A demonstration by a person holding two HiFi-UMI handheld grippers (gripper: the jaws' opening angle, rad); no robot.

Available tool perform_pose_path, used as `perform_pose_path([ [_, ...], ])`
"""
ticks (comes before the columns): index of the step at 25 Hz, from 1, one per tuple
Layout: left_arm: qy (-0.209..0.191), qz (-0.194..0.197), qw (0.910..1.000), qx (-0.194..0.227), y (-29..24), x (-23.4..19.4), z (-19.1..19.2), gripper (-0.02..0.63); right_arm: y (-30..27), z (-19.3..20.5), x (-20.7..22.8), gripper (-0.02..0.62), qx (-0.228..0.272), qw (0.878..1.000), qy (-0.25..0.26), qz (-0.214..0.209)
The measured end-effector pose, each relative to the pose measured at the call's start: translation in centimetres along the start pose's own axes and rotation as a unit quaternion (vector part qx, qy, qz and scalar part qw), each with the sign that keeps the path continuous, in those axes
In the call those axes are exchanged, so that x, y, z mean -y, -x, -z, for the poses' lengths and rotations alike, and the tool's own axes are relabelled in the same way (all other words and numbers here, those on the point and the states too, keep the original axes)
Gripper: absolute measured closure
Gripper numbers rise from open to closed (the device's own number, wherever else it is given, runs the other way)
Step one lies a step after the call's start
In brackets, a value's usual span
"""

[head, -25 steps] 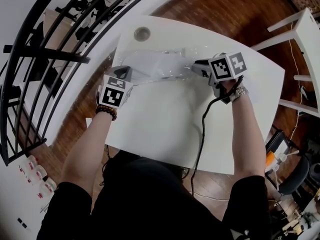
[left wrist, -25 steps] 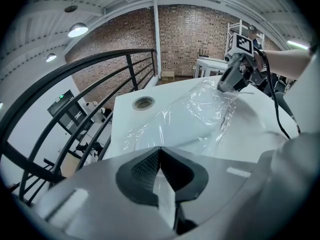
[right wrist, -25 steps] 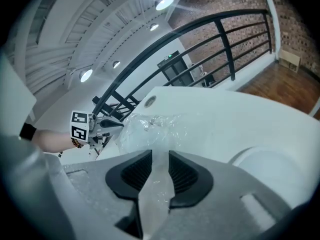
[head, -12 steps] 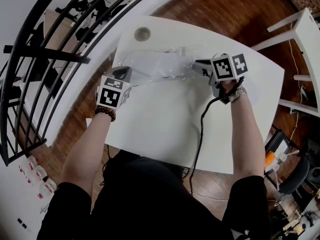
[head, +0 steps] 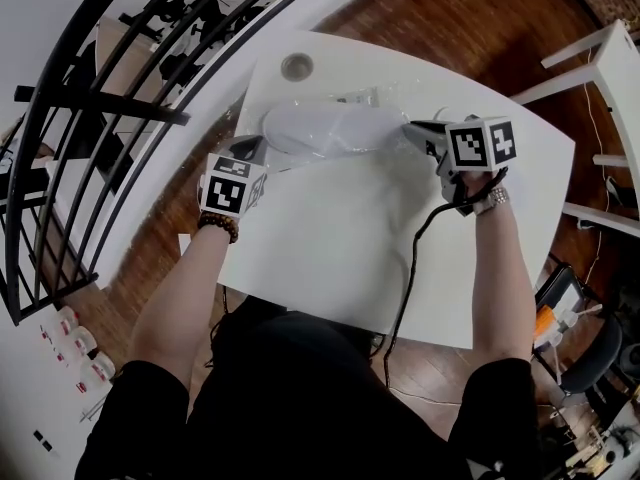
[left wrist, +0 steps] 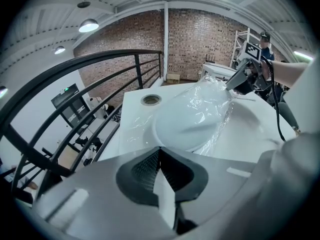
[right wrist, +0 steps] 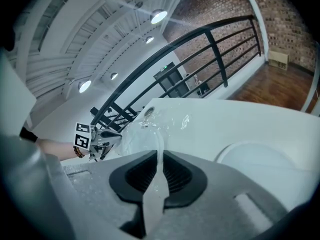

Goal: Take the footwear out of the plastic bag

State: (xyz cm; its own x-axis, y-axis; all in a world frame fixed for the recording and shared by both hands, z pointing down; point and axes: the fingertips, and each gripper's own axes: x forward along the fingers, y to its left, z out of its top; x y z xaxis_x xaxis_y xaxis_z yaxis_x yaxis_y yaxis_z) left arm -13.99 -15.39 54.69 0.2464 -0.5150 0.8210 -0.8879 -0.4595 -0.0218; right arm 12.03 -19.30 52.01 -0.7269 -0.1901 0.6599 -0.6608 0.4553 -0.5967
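White footwear point(head: 320, 128) is lying in the clear plastic bag point(left wrist: 220, 94), its ends being pinched by the left gripper point(left wrist: 159, 154) and the right gripper point(right wrist: 159, 156), whose jaws have just been closing on the film, so the next move is probably calling for pulling the bag open.

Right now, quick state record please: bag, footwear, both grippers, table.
bag: clear plastic bag, stretched between both grippers over the white table
footwear: white footwear, inside the bag, not out yet
left gripper: shut on one end of the bag's film
right gripper: jaws have just been closing; film pinched between them at the opposite end
other: round grey cable hole in the table, beyond the bag
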Motion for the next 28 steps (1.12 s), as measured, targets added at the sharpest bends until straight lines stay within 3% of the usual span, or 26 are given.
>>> perform_pose_path([
  [12, -0.002, 0.004, 0.9998, -0.018, 0.3, -0.1, 1.3, 0.589, 4.4, 0.5, 0.4, 0.571, 0.048, 0.998, -0.018, 0.025],
  [28, -0.013, 0.007, 0.9993, -0.036, -0.4, -0.3, 1.5, 0.589, 11.9, 3.4, 4.6, 0.575, 0.124, 0.986, -0.091, 0.068],
])
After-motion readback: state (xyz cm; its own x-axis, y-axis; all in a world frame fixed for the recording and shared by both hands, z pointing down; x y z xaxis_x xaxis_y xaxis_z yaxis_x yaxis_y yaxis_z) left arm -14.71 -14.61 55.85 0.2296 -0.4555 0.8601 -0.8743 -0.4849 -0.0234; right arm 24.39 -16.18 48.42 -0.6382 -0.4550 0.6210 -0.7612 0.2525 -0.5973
